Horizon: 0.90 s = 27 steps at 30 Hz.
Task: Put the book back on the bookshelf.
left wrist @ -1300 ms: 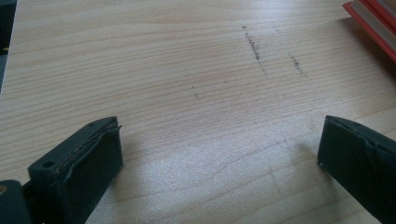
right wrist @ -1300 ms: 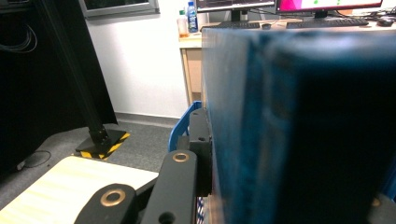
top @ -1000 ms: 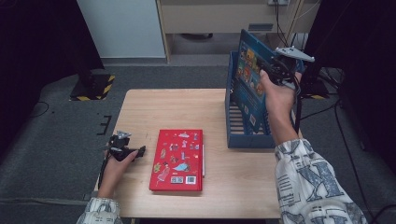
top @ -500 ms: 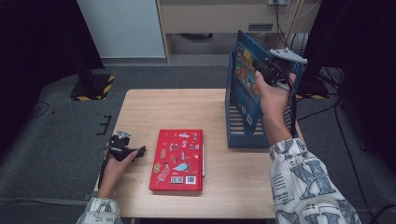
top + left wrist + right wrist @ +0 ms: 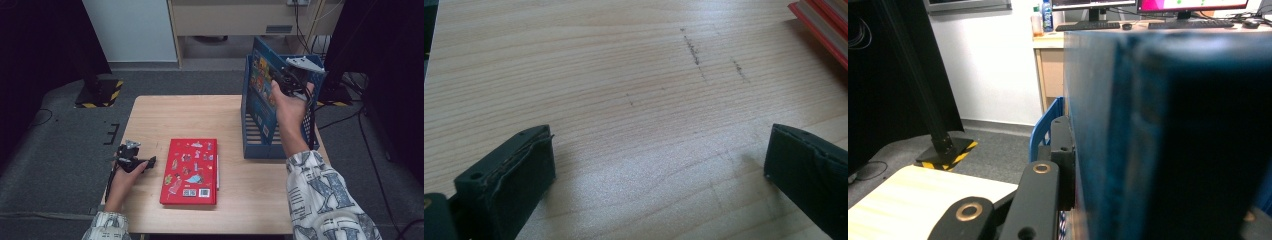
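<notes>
Filing a book into a rack. The right gripper [image 5: 286, 82] is clamped on the upper part of a blue book [image 5: 260, 80], held upright but tilted above the blue file rack [image 5: 260, 142] at the far right of the table [image 5: 200, 115]; in the right gripper view the blue cover [image 5: 1128, 140] lies tight against the fingers [image 5: 1060, 160]. Whether the book's lower edge already sits inside a slot of the rack cannot be told. The left gripper [image 5: 134, 162] rests at the near left edge of the table, fingers [image 5: 519, 170] spread wide with bare wood between them. A red book [image 5: 190, 171] lies flat just beside it — well apart from the rack.

Step in hand, as judged: lowering the blue book into the rack. The next move calls for squaring the book with the dividers, easing it down until it bears on the base, then releasing — a tilted entry could catch on a divider.
</notes>
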Available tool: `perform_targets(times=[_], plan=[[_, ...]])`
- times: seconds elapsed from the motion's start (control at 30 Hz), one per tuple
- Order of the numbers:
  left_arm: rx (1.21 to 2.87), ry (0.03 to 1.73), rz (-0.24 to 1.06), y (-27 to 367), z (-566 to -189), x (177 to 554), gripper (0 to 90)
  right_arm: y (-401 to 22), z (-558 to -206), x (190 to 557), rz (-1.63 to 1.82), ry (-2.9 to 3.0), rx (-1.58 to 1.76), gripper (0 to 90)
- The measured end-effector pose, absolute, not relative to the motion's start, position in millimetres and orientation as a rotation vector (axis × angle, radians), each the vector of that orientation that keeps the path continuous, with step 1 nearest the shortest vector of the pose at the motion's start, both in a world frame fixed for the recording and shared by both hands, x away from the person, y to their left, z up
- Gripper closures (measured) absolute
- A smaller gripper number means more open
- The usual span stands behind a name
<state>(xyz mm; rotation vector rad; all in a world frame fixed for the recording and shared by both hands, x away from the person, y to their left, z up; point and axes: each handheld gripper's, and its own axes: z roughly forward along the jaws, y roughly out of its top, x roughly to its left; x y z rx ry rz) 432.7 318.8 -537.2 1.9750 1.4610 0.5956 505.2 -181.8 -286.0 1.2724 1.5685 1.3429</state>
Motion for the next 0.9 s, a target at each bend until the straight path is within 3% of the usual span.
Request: perform_targets(times=[0.4, 0.9], plan=[[1.974, 1.461, 0.595, 318.5, -537.2, 432.8, 0.0, -176.4, -282.6, 506.4, 1.358, 1.567, 1.266, 82.2], [1.982, 1.455, 0.592, 318.0, -537.1, 433.1, 0.0, -169.4, -307.4, 516.3, 1.328, 1.564, 1.271, 82.2]])
